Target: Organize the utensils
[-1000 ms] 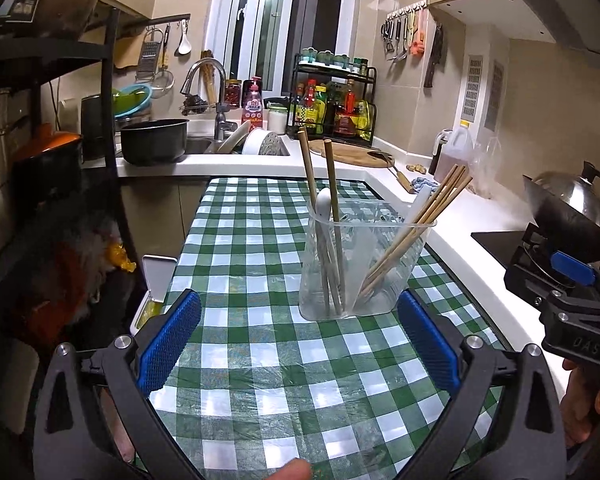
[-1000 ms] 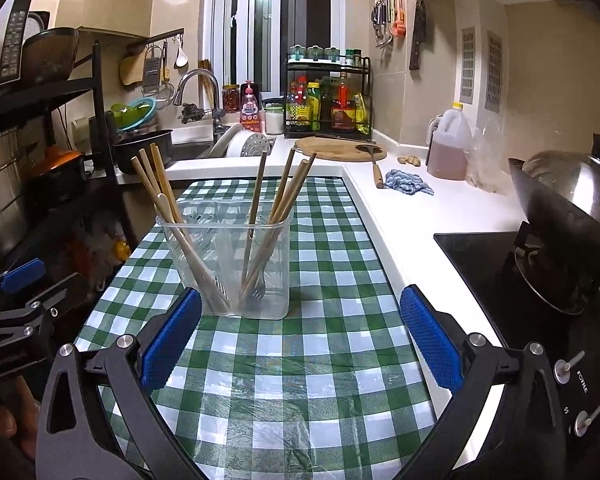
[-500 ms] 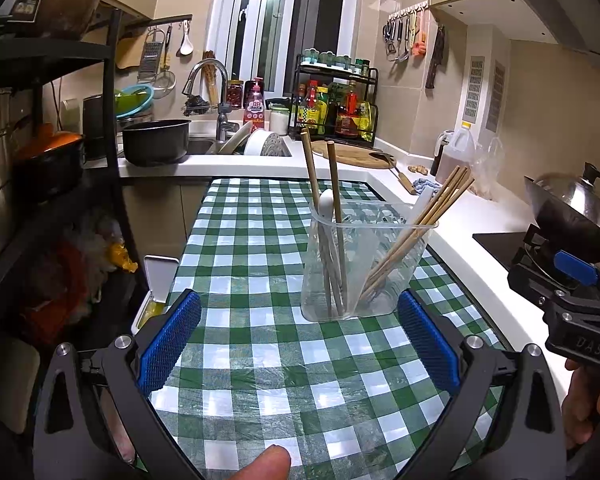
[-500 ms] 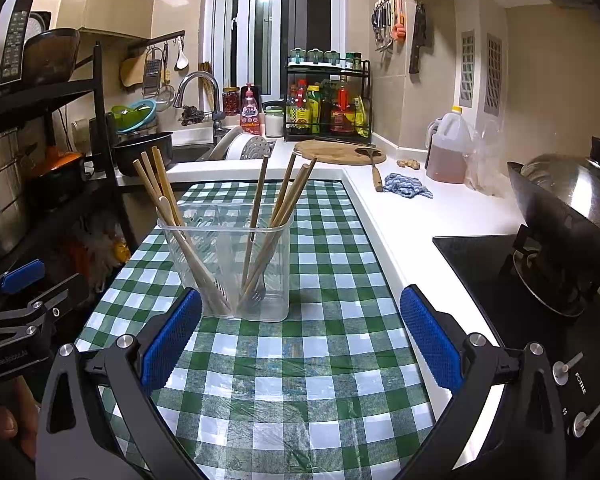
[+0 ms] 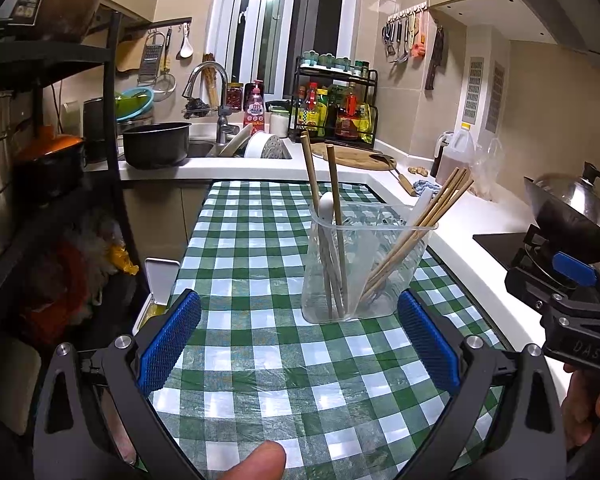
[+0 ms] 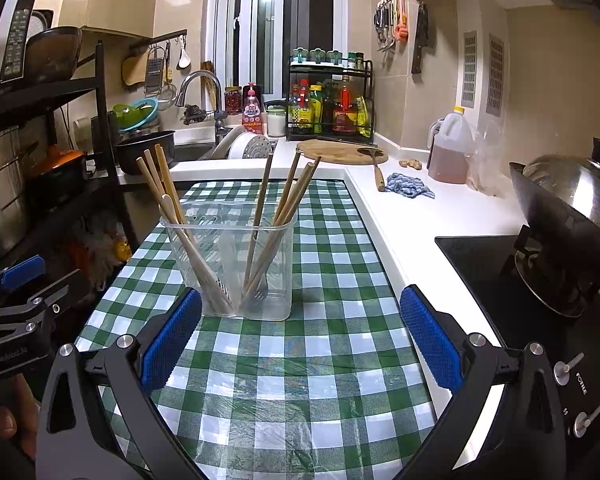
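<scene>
A: Left wrist view?
B: Left gripper (image 5: 298,338) spread wide, empty, at bottom; clear utensil holder (image 5: 364,268) with chopsticks (image 5: 420,220) stands centre-right on the checked tablecloth (image 5: 252,240).
A: Right wrist view?
B: Right gripper (image 6: 300,334) also released; holder left of centre.

Home kitchen: sink faucet (image 5: 208,80), spice rack (image 5: 334,104), wok (image 6: 572,208).

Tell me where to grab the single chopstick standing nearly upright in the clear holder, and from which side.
Take the thin wooden chopstick by its bare upper shaft, above the rim of the clear plastic utensil holder. Come down from above with the right tongs, which are open. It stands a little apart from the fanned bundle of wooden chopsticks, so there looks to be room for a pad on either side.
</scene>
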The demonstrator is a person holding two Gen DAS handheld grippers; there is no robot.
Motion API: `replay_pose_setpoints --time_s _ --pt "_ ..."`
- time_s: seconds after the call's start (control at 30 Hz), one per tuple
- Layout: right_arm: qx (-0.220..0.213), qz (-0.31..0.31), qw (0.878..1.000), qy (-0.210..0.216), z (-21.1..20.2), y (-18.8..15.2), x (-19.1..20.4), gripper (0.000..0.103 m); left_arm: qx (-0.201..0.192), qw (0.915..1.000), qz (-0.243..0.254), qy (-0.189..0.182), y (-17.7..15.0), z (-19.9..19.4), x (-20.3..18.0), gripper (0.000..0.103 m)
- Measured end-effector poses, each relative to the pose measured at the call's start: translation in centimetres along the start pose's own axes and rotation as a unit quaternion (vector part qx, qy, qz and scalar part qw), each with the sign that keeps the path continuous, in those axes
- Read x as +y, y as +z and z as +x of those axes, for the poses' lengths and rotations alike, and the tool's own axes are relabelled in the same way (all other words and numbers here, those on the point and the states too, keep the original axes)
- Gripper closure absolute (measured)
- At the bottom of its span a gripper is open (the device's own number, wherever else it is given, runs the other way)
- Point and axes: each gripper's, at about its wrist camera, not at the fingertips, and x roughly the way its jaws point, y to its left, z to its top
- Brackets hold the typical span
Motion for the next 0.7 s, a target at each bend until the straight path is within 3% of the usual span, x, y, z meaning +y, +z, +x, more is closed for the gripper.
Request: replay_pose_setpoints --time_s 0.7 --pt "0.0 -0.001 1.0 0.0 -0.03 -0.02 0.12 0.005 -0.002 1.0 0.002 0.001 0.09 -0.14 -0.06 0.008"
